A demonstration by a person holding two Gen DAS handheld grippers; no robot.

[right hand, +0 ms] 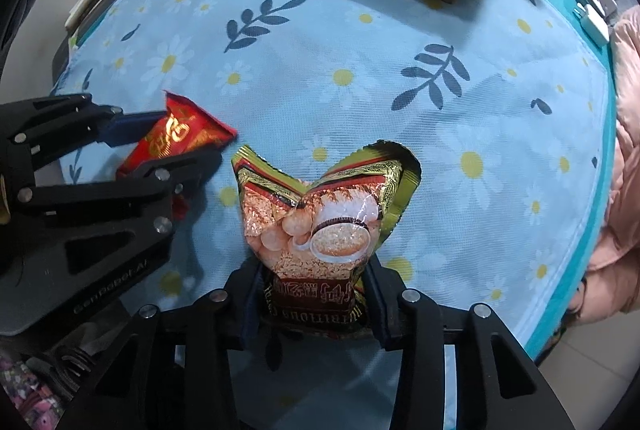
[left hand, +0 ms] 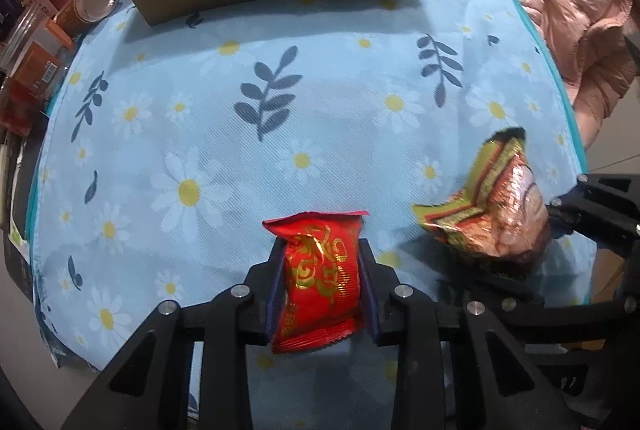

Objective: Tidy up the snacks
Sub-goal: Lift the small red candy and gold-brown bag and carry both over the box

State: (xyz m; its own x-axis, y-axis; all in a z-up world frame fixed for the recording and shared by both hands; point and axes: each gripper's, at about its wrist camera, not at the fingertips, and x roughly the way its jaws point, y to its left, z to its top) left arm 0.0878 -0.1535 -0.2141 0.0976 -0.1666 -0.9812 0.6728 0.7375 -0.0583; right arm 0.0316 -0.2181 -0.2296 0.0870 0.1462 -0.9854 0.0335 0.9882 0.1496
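Even, fairly bright indoor light, cool tint; soft shadows cast on tablecloth [left hand: 320,117] beneath black gripper frames. Glare seen on cereal packet [right hand: 320,226] foil. Strong fisheye bending, dark vignette at corners. Centre sharp, edges softened, slight blur on packets

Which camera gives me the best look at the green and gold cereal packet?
The right wrist view: the crinkled green and gold foil cereal packet faces the camera, printed front visible, clamped in the right gripper. The left wrist view shows it sideways at the right edge, blurred.
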